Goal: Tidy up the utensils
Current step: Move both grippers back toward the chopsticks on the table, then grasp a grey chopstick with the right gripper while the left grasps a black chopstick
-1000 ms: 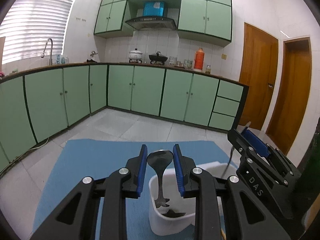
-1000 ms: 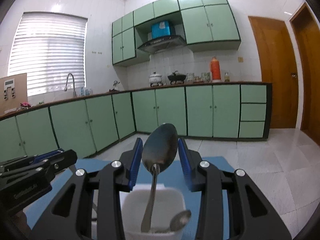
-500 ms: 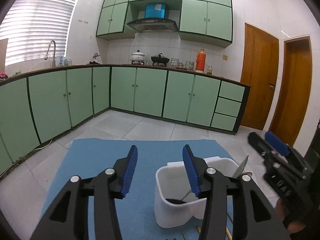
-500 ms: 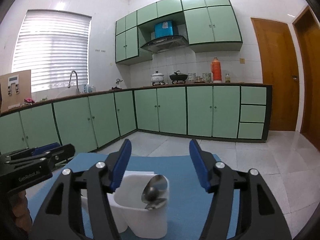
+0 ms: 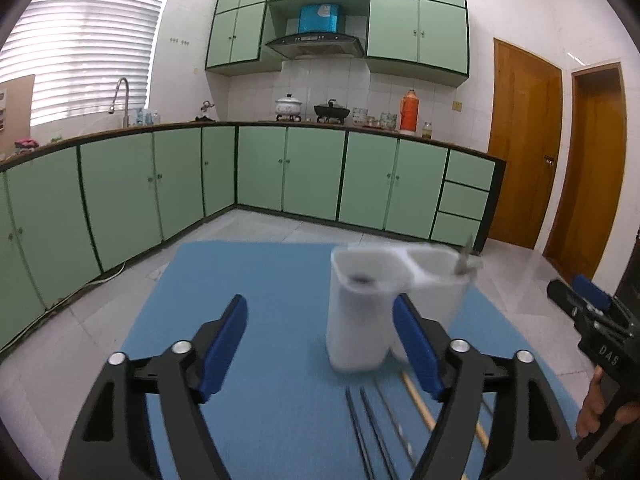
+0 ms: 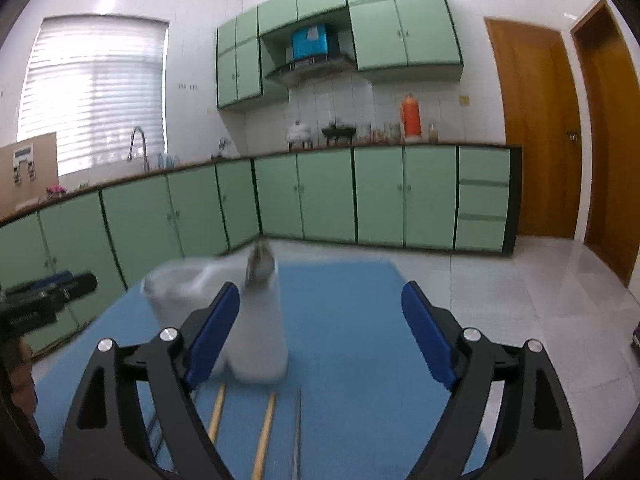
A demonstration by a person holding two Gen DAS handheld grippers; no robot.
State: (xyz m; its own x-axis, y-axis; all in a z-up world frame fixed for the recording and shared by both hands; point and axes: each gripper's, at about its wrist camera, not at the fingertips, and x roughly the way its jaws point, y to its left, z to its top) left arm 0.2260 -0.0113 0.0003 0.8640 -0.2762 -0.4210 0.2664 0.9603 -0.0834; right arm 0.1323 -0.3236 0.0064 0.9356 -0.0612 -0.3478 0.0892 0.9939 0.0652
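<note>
Both the left gripper and right gripper have just been spread and are empty; the light utensil holder could be toppled if clipped while the chopsticks are reached for.

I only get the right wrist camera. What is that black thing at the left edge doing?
Observer: Those are the left tongs; they have just been opening and stand open, gripping nothing.
Operator: Anything in the white holder's left cup?
Observer: In the holder, a dark utensil end lies low in that cup.
Operator: Who holds my tongs?
Observer: A hand grips the handle of the right tongs, which have just been opening too, empty.
</note>
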